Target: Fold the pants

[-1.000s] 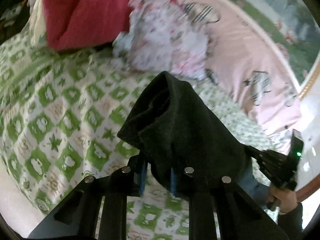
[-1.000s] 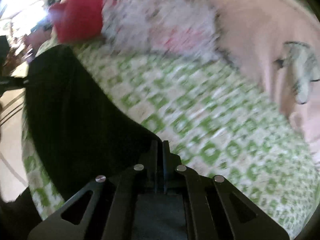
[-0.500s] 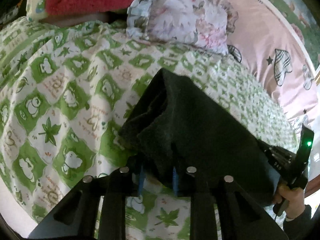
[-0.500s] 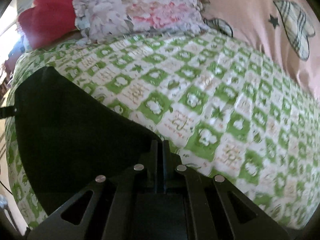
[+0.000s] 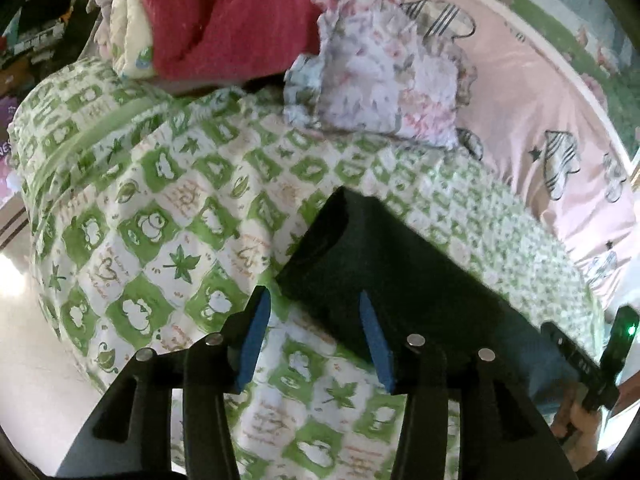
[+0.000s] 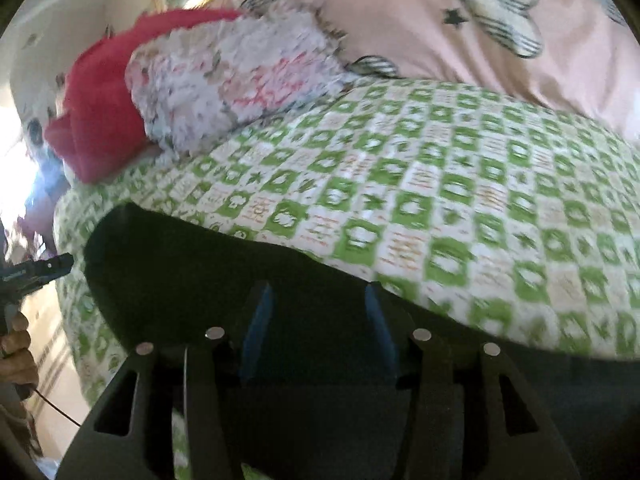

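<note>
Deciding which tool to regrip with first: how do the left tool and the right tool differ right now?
Left tool has green checked quilt showing between its blue pads; the black pants reach only its right pad. Right tool sits over pants across its whole gap. The left view is sharp, the right view blurred. Both tools are open, holding nothing.
</note>
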{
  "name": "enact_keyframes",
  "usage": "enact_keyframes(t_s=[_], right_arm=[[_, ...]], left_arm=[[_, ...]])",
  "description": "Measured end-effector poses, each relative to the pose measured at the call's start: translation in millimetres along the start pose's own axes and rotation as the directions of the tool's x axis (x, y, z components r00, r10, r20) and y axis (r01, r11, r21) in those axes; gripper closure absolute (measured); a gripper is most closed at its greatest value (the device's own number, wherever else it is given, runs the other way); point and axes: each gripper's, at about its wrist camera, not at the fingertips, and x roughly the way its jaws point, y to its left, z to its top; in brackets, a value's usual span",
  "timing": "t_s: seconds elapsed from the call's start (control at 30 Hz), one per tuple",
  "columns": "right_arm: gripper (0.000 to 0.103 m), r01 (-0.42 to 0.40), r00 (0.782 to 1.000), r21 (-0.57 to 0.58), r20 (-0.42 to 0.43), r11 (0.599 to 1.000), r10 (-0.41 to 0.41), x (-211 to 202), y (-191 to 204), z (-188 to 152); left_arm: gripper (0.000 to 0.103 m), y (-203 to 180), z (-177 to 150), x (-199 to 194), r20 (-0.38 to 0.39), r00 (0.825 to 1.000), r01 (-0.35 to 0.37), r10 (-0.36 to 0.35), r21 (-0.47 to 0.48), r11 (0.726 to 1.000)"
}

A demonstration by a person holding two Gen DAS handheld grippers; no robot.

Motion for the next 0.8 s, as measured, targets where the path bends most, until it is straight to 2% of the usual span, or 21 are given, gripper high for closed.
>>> enact_keyframes(t_s=[0.23,0.53,0.8], right_arm=[[0.053,0.014,0.999,0.108,0.050,0.994,-0.019,-51,-27,-18],[0.053,0.055,0.996,0.176,0.054,0.983,-0.066,-90,-49,-53],[0.051,0.090,0.990,0.242,0.080,0.966,-0.112,-116,-69,-77]], left_arm=[[0.045,-41,-1,-6,-0.015,0.997,0.077,-0.077,0.059,0.995],[0.045,-110,-28,13,-0.114,0.981,0.174,-0.157,0.162,0.971],[0.042,-158,-52,20,-0.182,0.963,0.237,-0.197,0.235,0.943]])
